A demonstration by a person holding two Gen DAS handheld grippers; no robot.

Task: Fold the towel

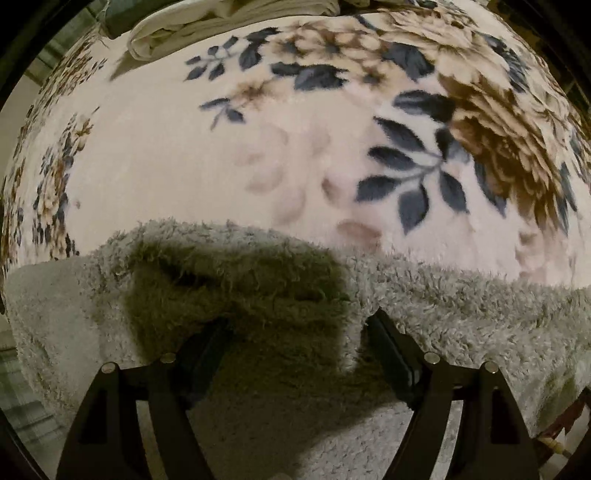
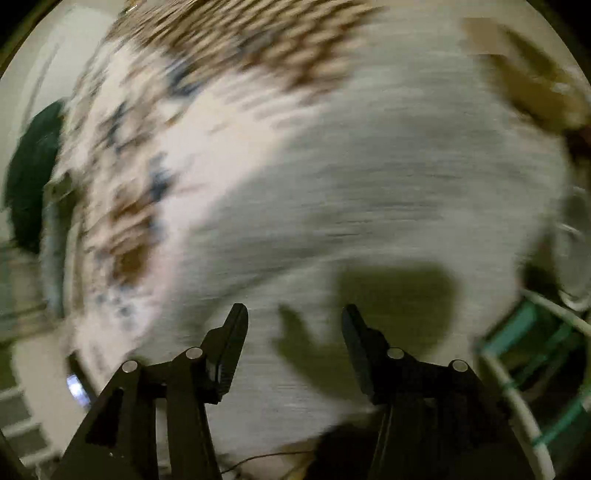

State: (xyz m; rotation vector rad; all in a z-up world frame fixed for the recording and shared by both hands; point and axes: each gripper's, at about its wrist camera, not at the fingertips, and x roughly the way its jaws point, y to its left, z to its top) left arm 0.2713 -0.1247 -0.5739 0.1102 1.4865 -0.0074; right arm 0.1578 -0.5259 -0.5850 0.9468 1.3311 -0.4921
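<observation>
Towel (image 1: 461, 306): grey, shaggy pile; lies on the floral blanket (image 1: 166, 155), near edge bunched and raised over the left tool.
Left tool (image 1: 295, 332): fingers (image 1: 388, 350) spread either side of a towel fold, tips buried in the pile; whether they pinch it cannot be told. Judged placed at the edge to carry it over for a fold.
Right tool (image 2: 293, 314): jaws apart, nothing between them, hanging above the towel (image 2: 369, 166); view heavily blurred. Judged free to take another corner.
Folded pale cloth (image 1: 221, 22): far end of blanket, well apart.
</observation>
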